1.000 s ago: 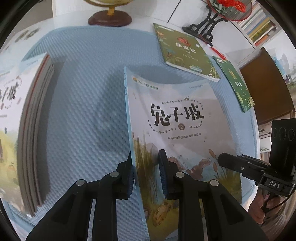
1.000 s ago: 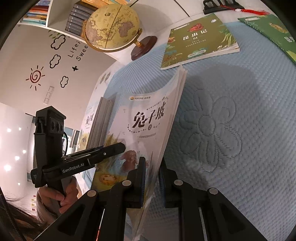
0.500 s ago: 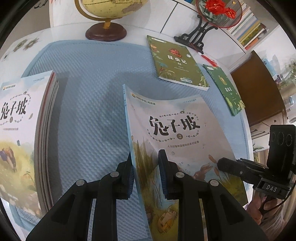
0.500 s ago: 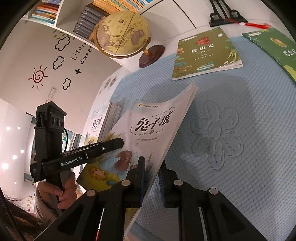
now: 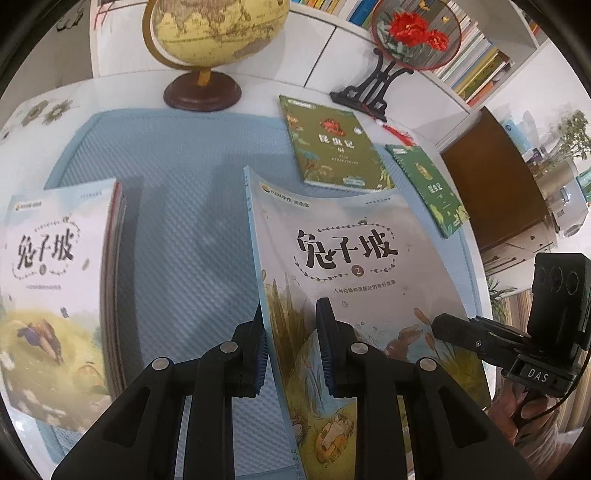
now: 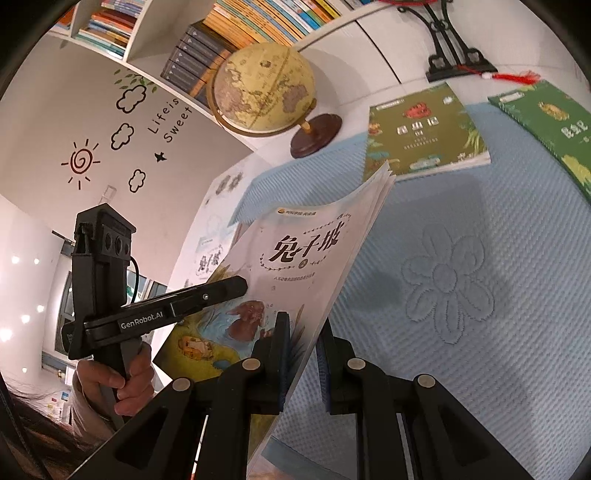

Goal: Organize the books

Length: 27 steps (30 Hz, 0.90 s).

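Note:
A pale picture book marked 2 [image 5: 347, 258] is held up off the blue mat [image 5: 184, 221] by both grippers. My left gripper [image 5: 290, 347] is shut on its spine edge. My right gripper [image 6: 304, 354] is shut on its page edge; the book also shows in the right wrist view [image 6: 306, 251]. A stack of matching pale books [image 5: 55, 273] lies at the left of the mat. A green book [image 5: 332, 144] and a second green book [image 5: 428, 192] lie flat at the far right, and also show in the right wrist view [image 6: 421, 129] [image 6: 550, 125].
A globe [image 5: 207, 37] on a wooden base stands at the back of the table. A round fan ornament on a black stand [image 5: 410, 40] stands at the back right. Bookshelves [image 6: 229, 26] line the wall behind. A brown cabinet [image 5: 495, 184] is to the right.
Both grippers have lifted the book higher and tilted it back, so more of the globe, shelves and the left stack's cover come into view.

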Tool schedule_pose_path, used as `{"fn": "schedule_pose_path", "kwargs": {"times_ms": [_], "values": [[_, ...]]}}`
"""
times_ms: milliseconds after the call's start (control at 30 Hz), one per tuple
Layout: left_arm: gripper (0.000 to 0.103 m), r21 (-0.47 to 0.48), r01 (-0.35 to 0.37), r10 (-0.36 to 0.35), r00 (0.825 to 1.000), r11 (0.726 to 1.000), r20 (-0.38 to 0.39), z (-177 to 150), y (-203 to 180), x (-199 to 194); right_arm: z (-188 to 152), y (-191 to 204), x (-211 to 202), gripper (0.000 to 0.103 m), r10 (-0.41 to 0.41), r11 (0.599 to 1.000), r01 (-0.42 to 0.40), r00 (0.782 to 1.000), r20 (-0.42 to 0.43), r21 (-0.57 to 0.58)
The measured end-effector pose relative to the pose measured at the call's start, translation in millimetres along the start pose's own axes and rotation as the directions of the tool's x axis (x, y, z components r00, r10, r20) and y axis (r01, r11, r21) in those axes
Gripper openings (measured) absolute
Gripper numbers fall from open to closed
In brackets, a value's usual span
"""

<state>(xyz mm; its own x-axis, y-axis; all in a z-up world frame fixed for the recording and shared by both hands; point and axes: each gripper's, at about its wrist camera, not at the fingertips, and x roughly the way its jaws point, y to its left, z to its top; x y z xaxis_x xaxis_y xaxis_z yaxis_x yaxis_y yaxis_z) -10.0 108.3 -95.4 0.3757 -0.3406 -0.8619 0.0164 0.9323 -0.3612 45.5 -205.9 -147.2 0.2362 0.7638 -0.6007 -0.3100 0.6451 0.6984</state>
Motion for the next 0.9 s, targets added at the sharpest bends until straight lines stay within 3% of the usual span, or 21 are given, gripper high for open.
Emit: {"fn": "schedule_pose_path", "kwargs": {"times_ms": [400,900], "values": [[0.021,-0.001,0.013,-0.013,0.998,1.0,0.057,19,16,-58,25,57,-8,0.014,0.008,0.998,-0.006,0.999,0.038,-0.055],[0.021,-0.108,-0.009,0.025,0.989,0.994,0.148,18,99,-133,47,146,42,0.014,0.093,0.98,-0.094,0.996,-0.013,-0.176]]}}
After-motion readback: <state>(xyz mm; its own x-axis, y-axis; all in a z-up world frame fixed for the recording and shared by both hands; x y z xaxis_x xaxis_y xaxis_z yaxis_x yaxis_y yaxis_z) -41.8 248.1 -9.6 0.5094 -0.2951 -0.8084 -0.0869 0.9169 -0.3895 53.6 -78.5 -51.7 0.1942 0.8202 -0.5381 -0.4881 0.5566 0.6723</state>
